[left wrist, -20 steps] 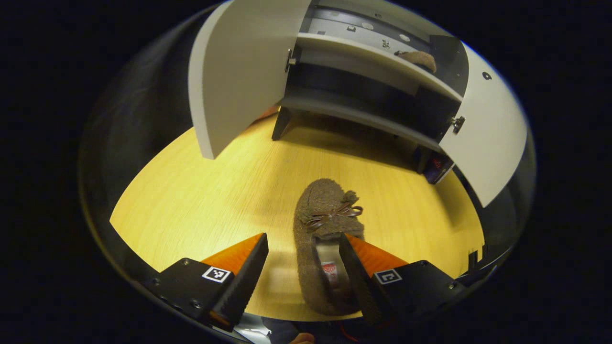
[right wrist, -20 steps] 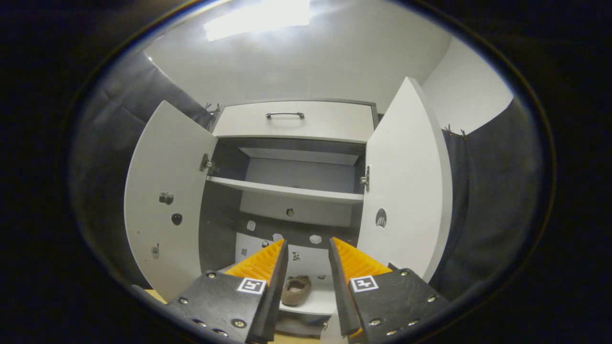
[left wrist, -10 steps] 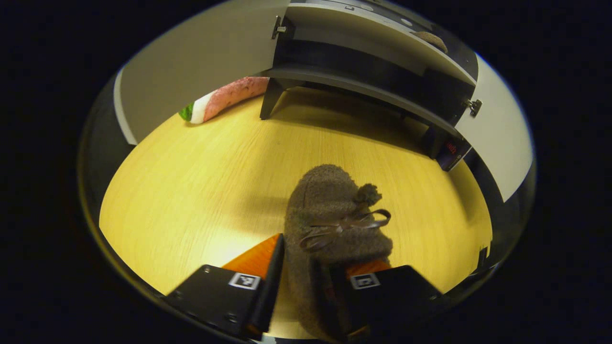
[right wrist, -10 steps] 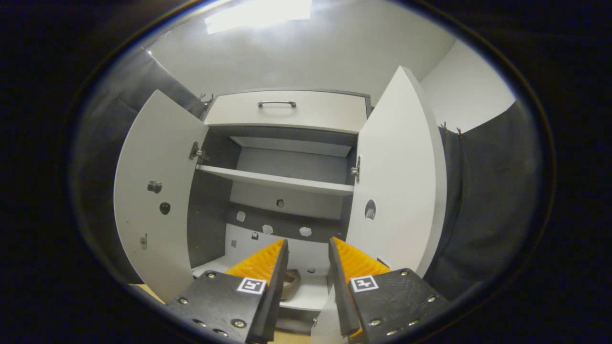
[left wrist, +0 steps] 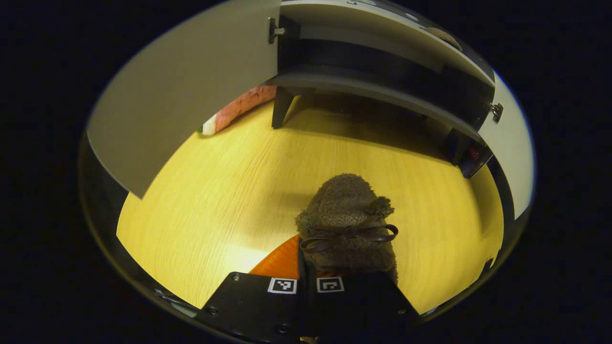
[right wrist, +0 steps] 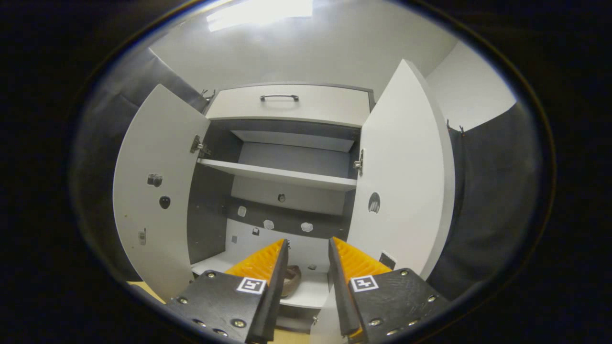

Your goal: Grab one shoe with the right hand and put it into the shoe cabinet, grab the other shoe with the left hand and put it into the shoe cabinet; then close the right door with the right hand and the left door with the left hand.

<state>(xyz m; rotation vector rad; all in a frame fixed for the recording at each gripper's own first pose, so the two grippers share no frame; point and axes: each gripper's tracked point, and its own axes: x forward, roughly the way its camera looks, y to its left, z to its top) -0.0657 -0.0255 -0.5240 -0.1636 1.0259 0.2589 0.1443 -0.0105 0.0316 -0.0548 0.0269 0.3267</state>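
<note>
The left gripper (left wrist: 306, 272) is clamped on a fuzzy brown slipper (left wrist: 348, 224) above the wooden floor (left wrist: 215, 200). The right gripper (right wrist: 307, 258), fingers apart, faces the open shoe cabinet (right wrist: 287, 177).

Wood-grain floor (left wrist: 229, 191), pale yellow, lit brightest near its front edge and shadowed toward its far edge. A pink-and-white object with a green end (left wrist: 239, 107) lies on the floor at the far left. Right gripper view: white ceiling (right wrist: 306, 52) with a bright light panel (right wrist: 260, 9) at top; white wall (right wrist: 471, 95) at right; dark cloth (right wrist: 492, 191) hanging below it and at far left.
</note>
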